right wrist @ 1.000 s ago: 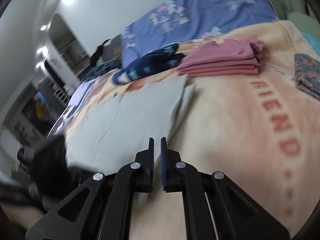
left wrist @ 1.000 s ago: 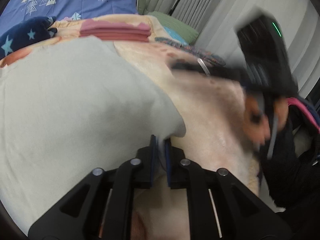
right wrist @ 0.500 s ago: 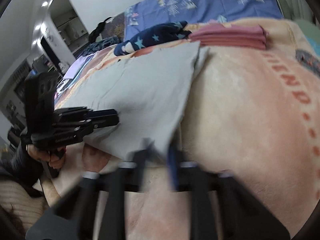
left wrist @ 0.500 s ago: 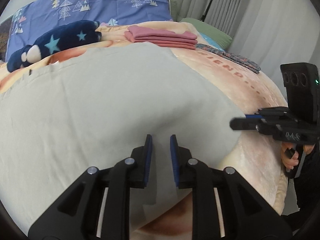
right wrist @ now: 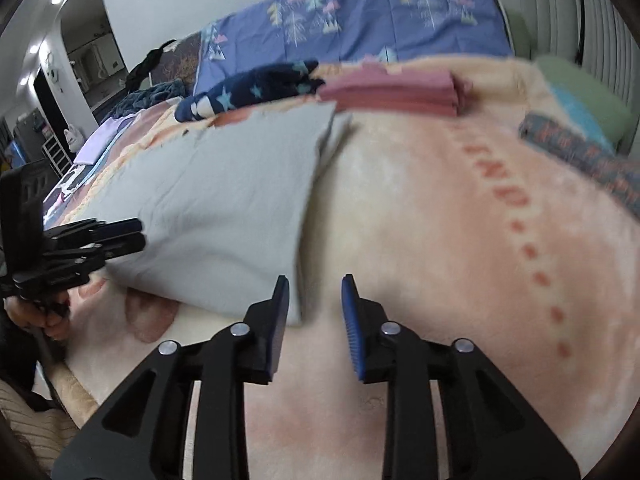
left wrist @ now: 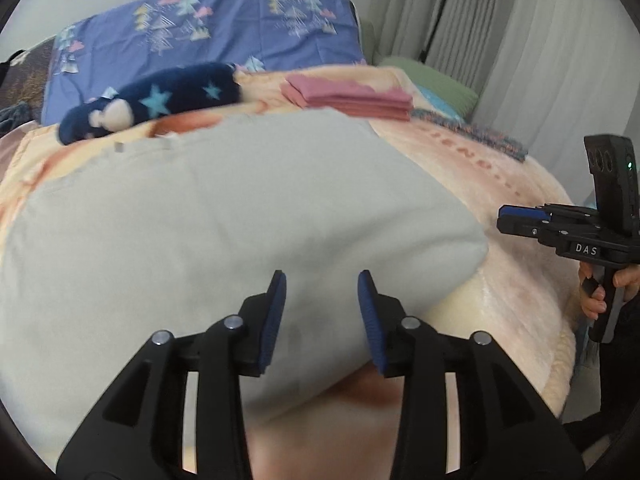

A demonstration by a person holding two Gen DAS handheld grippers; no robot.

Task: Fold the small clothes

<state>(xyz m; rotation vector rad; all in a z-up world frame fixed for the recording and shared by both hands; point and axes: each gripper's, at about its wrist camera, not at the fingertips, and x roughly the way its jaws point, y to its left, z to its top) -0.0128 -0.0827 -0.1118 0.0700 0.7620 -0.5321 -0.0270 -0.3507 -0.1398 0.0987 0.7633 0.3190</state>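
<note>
**Q:** Bedroom setup, right? Peach blanket (right wrist: 440,240) on the bed with everything on top. What are the grippers doing?

**A:** Yep. Left gripper (left wrist: 322,312) hangs low over the near edge of the grey garment (left wrist: 224,216), jaws spread wide, nothing between them. The blue pads (left wrist: 276,316) frame the cloth's near hem but aren't pinching it. Right gripper (right wrist: 314,312) is also spread and empty, sitting just off the garment's near right corner, with its left pad right at that corner.

**Q:** And the garment itself?

**A:** Lying flat on the blanket, folded over. The right wrist view shows a second layer peeking out along its far right edge.

**Q:** Anything one camera gets that the other misses?

**A:** Left view catches the right gripper (left wrist: 506,218) side-on, off to the right above bare blanket, with the hand (left wrist: 600,288) wrapped around its handle. Right view shows the left gripper (right wrist: 136,236) at the garment's left edge, plus a doorway and lit room behind. Farther out, both show a folded pink stack (left wrist: 352,98), a navy star-print piece (left wrist: 160,100) and the blue tree-print pillow (left wrist: 208,32). A patterned dark cloth (right wrist: 584,152) sits at the right.
</note>
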